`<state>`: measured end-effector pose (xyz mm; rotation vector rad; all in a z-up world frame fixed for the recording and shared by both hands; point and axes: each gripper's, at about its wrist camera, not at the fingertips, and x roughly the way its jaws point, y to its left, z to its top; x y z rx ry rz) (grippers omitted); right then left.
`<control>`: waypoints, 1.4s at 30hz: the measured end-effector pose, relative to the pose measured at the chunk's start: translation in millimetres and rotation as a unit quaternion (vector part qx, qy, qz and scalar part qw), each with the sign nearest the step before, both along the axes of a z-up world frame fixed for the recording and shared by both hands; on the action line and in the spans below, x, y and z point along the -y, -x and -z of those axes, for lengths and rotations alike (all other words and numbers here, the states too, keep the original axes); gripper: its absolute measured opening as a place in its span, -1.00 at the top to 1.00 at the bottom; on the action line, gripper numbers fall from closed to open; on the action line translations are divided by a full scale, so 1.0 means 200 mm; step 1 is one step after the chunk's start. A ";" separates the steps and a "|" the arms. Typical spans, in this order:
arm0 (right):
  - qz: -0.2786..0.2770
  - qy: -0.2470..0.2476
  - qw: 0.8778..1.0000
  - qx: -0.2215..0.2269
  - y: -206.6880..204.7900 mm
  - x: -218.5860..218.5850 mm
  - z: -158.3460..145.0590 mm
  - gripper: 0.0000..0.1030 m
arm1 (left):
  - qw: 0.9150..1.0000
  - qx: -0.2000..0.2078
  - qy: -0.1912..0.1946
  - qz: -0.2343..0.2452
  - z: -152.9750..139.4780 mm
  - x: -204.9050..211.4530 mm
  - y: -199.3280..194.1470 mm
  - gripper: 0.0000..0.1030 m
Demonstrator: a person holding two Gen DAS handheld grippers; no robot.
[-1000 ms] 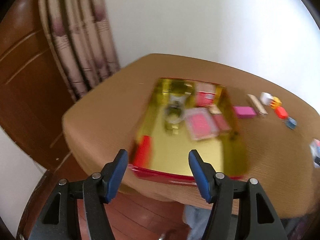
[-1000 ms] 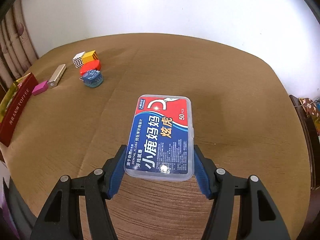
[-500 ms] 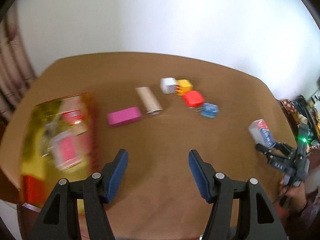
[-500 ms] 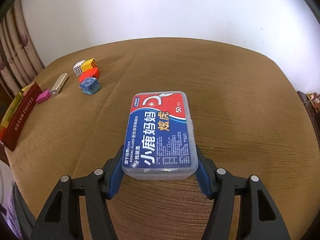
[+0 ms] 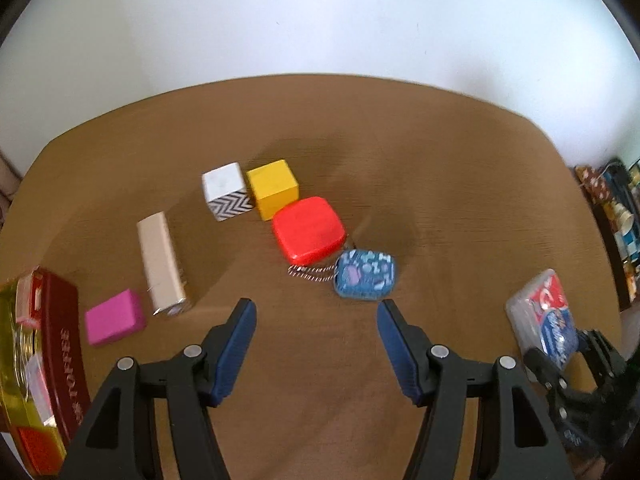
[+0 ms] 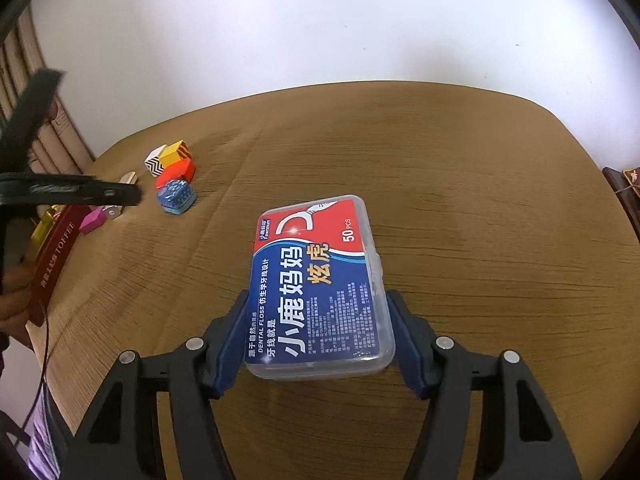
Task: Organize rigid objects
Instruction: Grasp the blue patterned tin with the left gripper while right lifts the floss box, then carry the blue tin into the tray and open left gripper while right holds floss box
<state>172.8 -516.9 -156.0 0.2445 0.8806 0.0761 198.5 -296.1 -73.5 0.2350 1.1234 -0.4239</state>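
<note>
1. My right gripper (image 6: pixel 316 330) is clamped on the dental floss box (image 6: pixel 316 284), held just over the brown desk (image 6: pixel 460 184). Only the right wrist view shows the label: "DENTAL FLOSS", "50 PCS".
2. My left gripper (image 5: pixel 316 340) is spread wide with nothing in it, over the desk, near the blue patterned tin (image 5: pixel 365 275).
3. The left wrist view shows the loose pieces clearly: one white zigzag cube (image 5: pixel 227 191), one yellow cube (image 5: pixel 273 189), one red rounded case (image 5: pixel 308 229), one blue tin with a twisted cord (image 5: pixel 312 272), one beige bar (image 5: pixel 162 264), one pink block (image 5: pixel 115 317). Six in all.
4. In that view the yellow cube touches the red case; the beige bar sits just beside the pink block.
5. One red "TOFFEE" tin (image 5: pixel 66 356) sits at the desk's left edge, cut off by the frame; its contents are blurry and I can't make them out.
6. In the right wrist view the beige bar and pink block are partly hidden behind my left gripper.
</note>
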 end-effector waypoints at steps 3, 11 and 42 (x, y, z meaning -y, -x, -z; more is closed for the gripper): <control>-0.005 -0.006 1.000 0.002 0.00 0.01 0.00 -0.19 | 1.000 0.006 -0.016 0.005 0.03 0.07 -0.03 -0.25; -0.009 -0.026 1.000 0.006 0.00 0.04 0.00 -0.20 | 1.000 -0.006 -0.014 0.016 0.08 0.16 -0.07 -0.25; -0.016 -0.010 1.000 0.003 -0.02 0.01 0.00 -0.22 | 0.995 -0.013 0.092 -0.019 -0.04 -0.28 0.30 0.13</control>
